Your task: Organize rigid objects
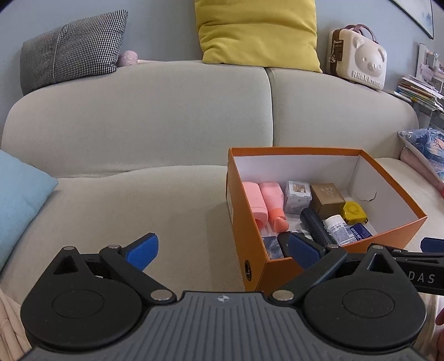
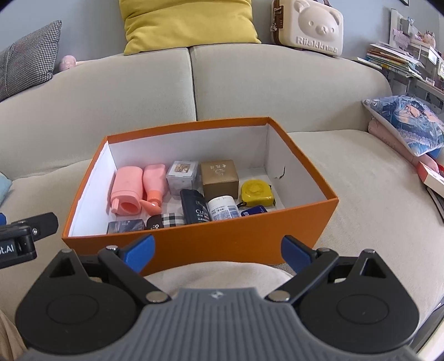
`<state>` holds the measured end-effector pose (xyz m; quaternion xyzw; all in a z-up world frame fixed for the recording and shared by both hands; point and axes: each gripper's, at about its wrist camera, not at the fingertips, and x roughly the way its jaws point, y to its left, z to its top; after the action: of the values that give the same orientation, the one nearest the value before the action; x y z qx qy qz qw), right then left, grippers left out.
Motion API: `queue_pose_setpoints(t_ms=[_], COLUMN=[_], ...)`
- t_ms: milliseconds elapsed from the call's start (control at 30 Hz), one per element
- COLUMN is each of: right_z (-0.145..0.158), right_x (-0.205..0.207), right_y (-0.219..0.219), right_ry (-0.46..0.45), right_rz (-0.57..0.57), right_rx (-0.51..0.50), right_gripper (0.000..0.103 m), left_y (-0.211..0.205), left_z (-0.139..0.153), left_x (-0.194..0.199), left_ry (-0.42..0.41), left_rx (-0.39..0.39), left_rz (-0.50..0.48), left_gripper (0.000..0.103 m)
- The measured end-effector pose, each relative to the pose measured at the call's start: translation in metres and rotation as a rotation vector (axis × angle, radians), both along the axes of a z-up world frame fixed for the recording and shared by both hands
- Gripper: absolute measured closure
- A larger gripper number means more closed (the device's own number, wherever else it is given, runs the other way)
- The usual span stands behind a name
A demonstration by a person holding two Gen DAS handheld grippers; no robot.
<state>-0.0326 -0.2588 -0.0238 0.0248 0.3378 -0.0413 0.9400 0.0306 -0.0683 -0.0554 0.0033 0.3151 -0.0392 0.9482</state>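
An orange cardboard box (image 2: 222, 244) stands on the beige sofa seat (image 1: 138, 200); the same box (image 1: 249, 244) is at the right in the left wrist view. Inside lie two pink bottles (image 2: 126, 191), a clear cube box (image 2: 181, 176), a brown box (image 2: 219, 176), a yellow tape measure (image 2: 256, 193), a dark shampoo bottle (image 2: 194, 209), a white pill bottle (image 2: 223, 208) and small dark items. My left gripper (image 1: 222, 251) is open and empty, beside the box's near left corner. My right gripper (image 2: 217, 254) is open and empty, just before the box's front wall.
On the sofa back rest a yellow cushion (image 1: 258, 33), a checked cushion (image 1: 72, 47) and a cream bear-face case (image 2: 308, 25). A blue cushion (image 1: 19, 200) lies at the left. Patterned cushions (image 2: 408, 122) and stacked books (image 2: 388, 61) sit at the right.
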Motion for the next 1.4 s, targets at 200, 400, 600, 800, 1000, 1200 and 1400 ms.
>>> queue_pose_setpoints(t_ms=[200, 400, 600, 800, 1000, 1200, 1400], right_z=[0.0012, 0.0015, 0.0019, 0.0025, 0.0029, 0.0033, 0.0040], right_x=[-0.0016, -0.0022, -0.0021, -0.0026, -0.0036, -0.0042, -0.0053], right_y=[0.0003, -0.0020, -0.0044, -0.0049, -0.0072, -0.0073, -0.0069], right_ry=[0.003, 0.003, 0.001, 0.002, 0.000, -0.001, -0.003], right_rz=[-0.002, -0.001, -0.002, 0.002, 0.001, 0.001, -0.003], right_rx=[0.000, 0.008, 0.016, 0.012, 0.012, 0.009, 0.011], right_gripper=[0.005, 0.005, 0.004, 0.004, 0.004, 0.004, 0.004], left_y=[0.0002, 0.0001, -0.0016, -0.0030, -0.0038, -0.0037, -0.0035], left_z=[0.0031, 0.0054, 0.0057, 0.0054, 0.0042, 0.0047, 0.0056], left_x=[-0.0022, -0.0024, -0.0033, -0.0038, -0.0028, -0.0038, -0.0049], left_ry=[-0.016, -0.024, -0.023, -0.008, 0.009, 0.008, 0.004], left_rx=[-0.008, -0.004, 0.003, 0.005, 0.011, 0.017, 0.013], left_rz=[-0.007, 0.001, 0.002, 0.004, 0.004, 0.003, 0.001], left_gripper=[0.000, 0.000, 0.000, 0.000, 0.000, 0.000, 0.000])
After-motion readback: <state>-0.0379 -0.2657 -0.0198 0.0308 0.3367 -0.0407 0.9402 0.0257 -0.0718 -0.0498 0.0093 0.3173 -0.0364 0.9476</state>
